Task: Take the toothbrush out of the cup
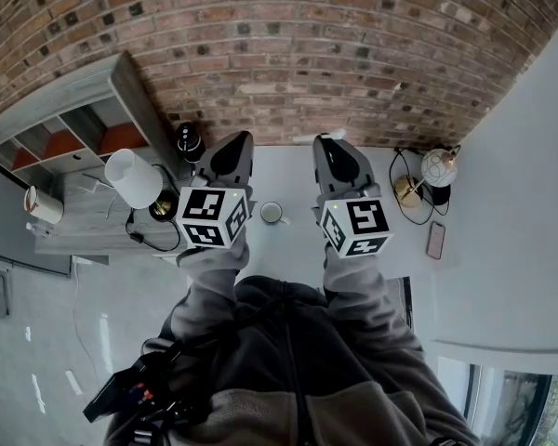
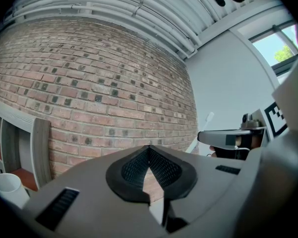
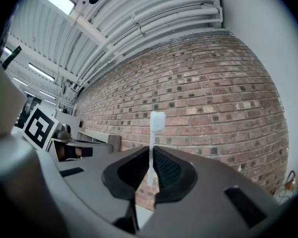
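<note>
White toothbrush (image 3: 157, 122) stands bristles-up, pinched low on its handle in the clamped right gripper (image 3: 151, 153), clear of the cup (image 1: 272, 213) on the table (image 1: 284, 167). To its left, the left gripper (image 2: 149, 155) is closed and empty. With so thin a hold, the brush may swivel or slip.

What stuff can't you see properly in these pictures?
- Right gripper view: the lower end of the toothbrush is hidden between the right tongs, which are shut on it.
- Head view: the cup is too small to show what's inside.
- Left gripper view: the left tongs, shut and empty, cover everything below them.
</note>
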Available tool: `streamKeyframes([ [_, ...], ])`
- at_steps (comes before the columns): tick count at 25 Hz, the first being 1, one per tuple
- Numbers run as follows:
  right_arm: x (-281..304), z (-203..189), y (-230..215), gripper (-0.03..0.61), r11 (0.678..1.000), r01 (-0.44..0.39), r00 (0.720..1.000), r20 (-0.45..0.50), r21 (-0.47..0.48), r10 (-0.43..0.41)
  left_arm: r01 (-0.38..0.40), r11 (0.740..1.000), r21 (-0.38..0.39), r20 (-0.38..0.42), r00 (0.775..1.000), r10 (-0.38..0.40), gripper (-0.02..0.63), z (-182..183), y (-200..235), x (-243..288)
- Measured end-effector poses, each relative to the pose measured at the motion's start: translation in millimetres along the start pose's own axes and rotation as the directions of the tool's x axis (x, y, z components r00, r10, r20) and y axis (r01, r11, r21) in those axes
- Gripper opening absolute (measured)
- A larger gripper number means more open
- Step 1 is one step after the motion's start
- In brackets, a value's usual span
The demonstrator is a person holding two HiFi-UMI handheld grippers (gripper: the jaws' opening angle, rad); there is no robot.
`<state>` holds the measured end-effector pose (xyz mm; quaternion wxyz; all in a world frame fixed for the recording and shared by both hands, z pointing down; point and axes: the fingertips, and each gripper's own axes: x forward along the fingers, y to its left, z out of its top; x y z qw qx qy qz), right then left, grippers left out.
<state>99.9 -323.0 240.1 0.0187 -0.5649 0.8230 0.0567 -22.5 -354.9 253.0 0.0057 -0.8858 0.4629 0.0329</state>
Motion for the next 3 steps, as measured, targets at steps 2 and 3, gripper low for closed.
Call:
streamKeyframes([
  [2, 0.6, 0.1, -0.3, 0.028, 1.000, 0.000, 1.000, 0.000, -0.001, 0.000, 0.002, 1.000, -0.001, 0.000, 1.000, -0.002, 0.003, 0.2, -0.1, 1.0],
  [3, 0.9, 0.2, -0.5, 0.028, 1.000, 0.000, 1.000, -0.001, -0.002, 0.000, 0.003, 1.000, -0.001, 0.000, 1.000, -0.003, 0.003, 0.3, -0.2, 1.6],
])
